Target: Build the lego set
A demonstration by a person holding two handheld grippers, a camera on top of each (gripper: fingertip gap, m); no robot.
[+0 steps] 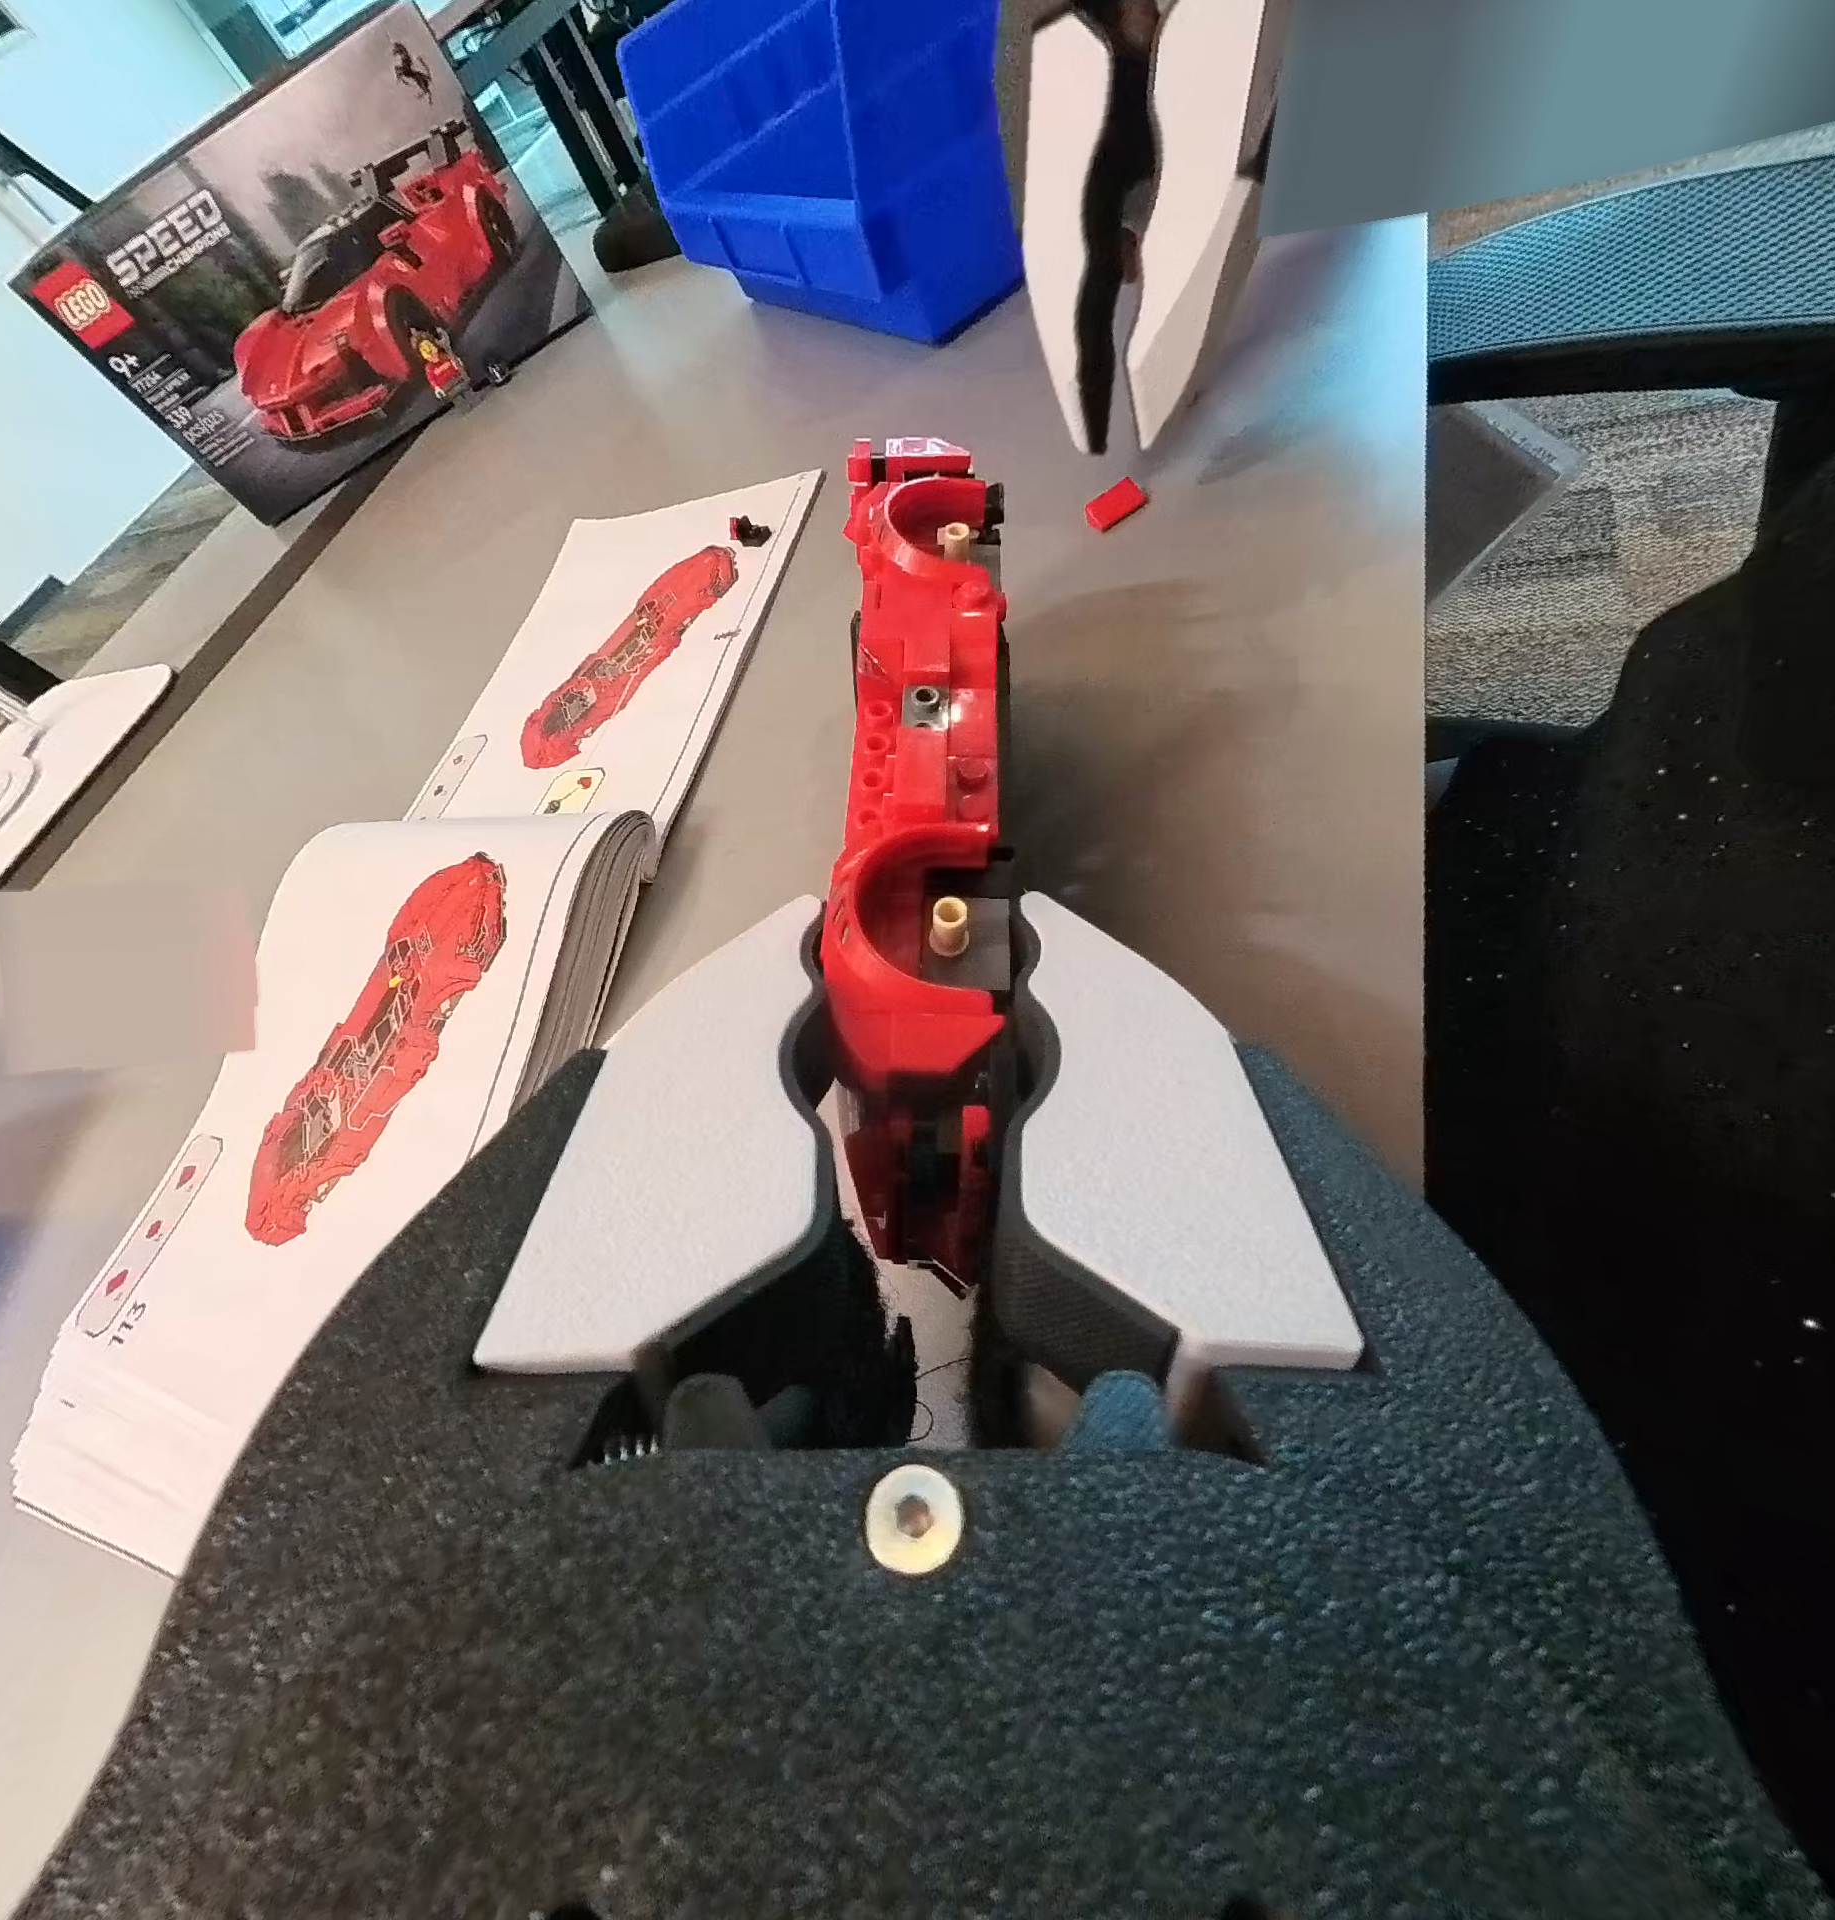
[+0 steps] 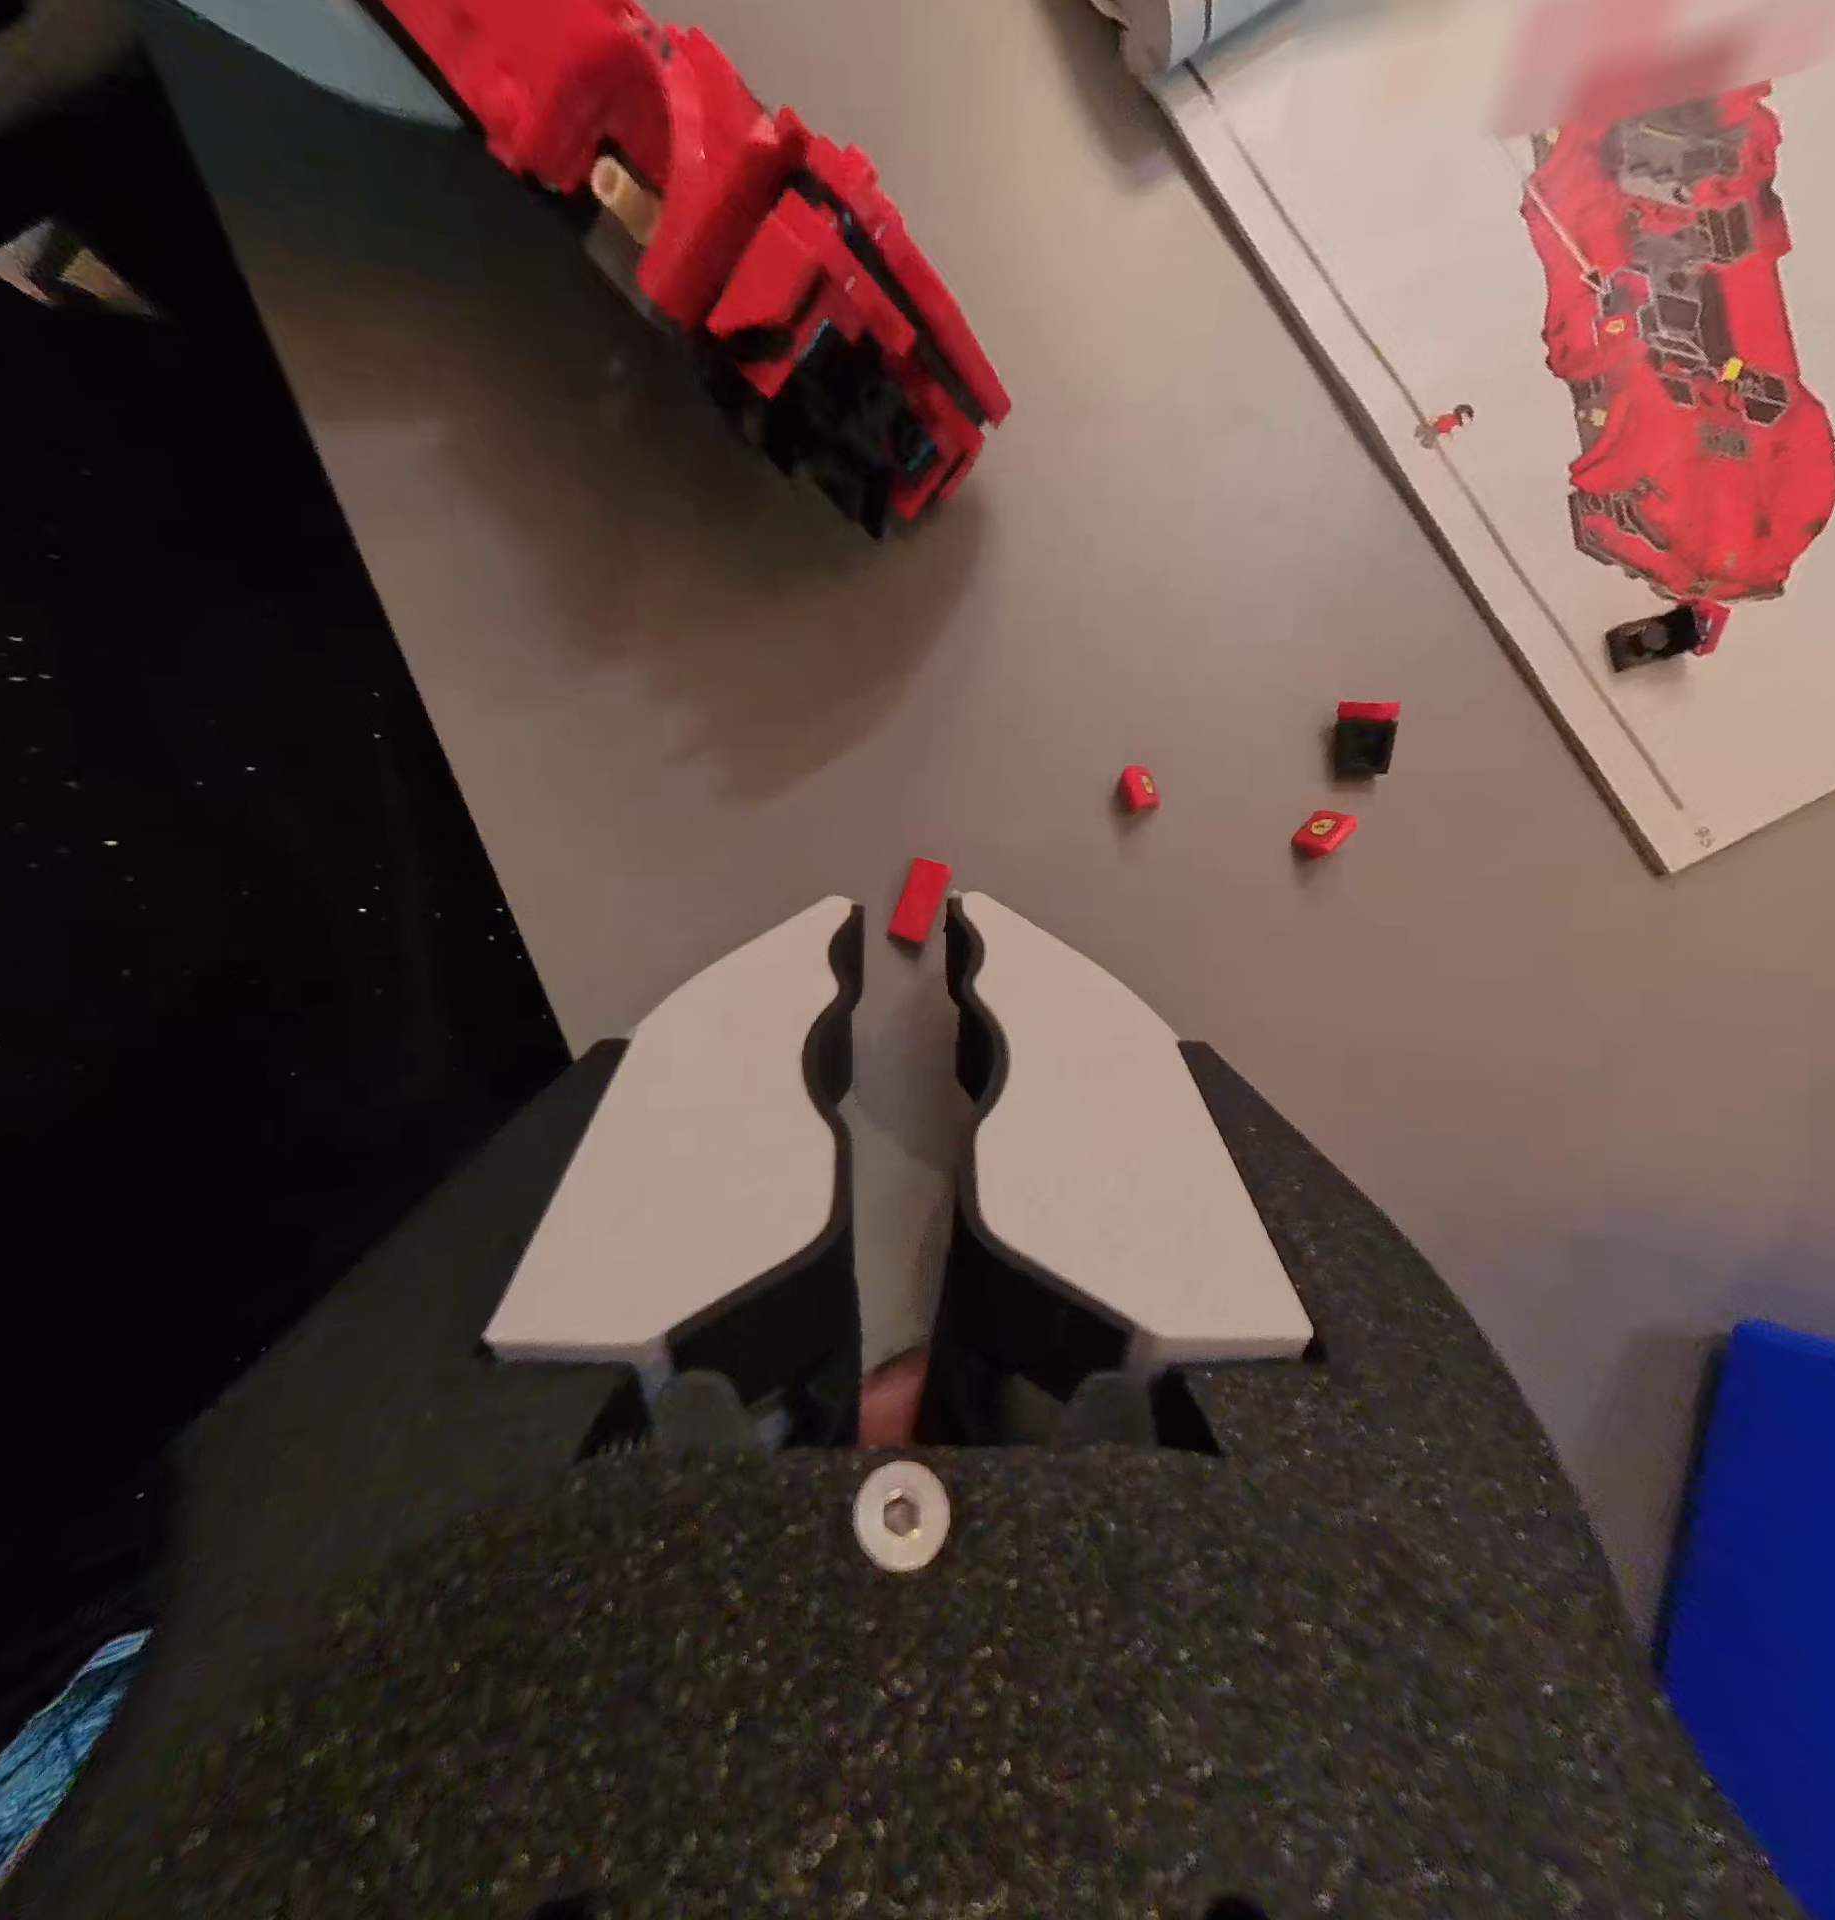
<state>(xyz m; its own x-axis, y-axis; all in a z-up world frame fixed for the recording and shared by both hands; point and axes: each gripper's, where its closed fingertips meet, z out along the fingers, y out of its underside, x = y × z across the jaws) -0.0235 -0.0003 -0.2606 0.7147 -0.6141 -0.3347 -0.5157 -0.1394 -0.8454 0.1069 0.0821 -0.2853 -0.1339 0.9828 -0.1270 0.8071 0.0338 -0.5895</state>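
Left wrist view: left claw (image 1: 918, 997) pinching red car body (image 1: 923, 748) at rear wheel arch, body turned on side above tabletop (image 1: 1152, 727). Right claw (image 1: 1112, 442) at 1 o'clock, over red tile (image 1: 1117, 503).

Right wrist view: right claw (image 2: 902, 909) spread narrowly, red tile (image 2: 918, 900) between tips, not gripped. Car body (image 2: 747, 239) at 11 o'clock. Tile light, stiff, slick: likely best pinched across long edges.

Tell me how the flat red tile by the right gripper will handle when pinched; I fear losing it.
The red tile looks small, smooth and light, so it may skid on the grey table or flick away. It lies flat, giving the right gripper little edge to catch. It seems rigid and unlikely to roll.
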